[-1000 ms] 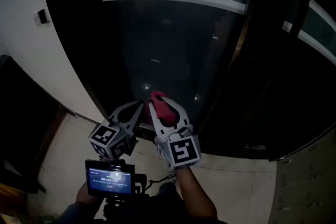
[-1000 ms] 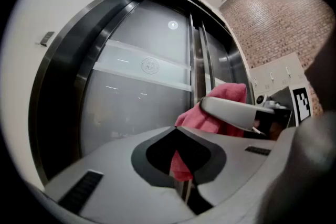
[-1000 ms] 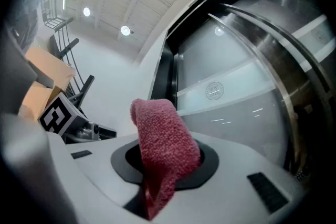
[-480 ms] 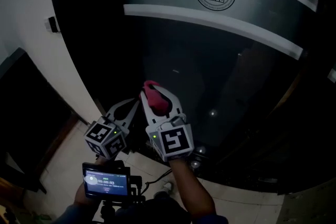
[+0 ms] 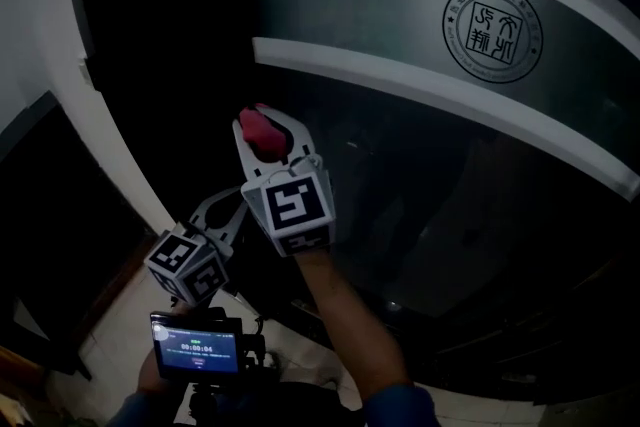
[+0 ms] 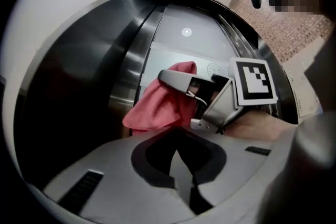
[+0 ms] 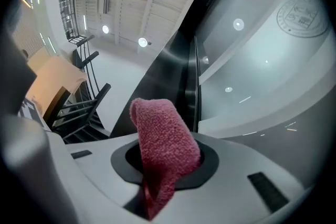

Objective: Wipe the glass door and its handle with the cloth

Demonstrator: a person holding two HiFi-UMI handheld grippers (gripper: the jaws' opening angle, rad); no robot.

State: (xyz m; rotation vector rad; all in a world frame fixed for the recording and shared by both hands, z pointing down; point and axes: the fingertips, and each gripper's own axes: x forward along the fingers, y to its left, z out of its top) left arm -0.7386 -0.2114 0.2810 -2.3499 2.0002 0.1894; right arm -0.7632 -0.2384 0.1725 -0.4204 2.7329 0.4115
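The right gripper (image 5: pixel 268 137) is clamped on the red cloth (image 5: pixel 258 128). In its own view a fold of the cloth stands up from between the jaws, and a tail hangs below them. In the head view this gripper is raised in front of the dark glass door (image 5: pixel 420 185), a little toward 10 o'clock from the middle of the picture. Whether the cloth touches the glass cannot be told. A frosted band (image 5: pixel 380 10) crosses the door above, with a round seal (image 5: pixel 492 30) at 2 o'clock. The left gripper (image 6: pixel 181 165) has its jaws together with nothing between them. It is held low, at 7 o'clock from the right one and just beside it. A small lit screen (image 5: pixel 195 347) sits at 6 o'clock from the left gripper.
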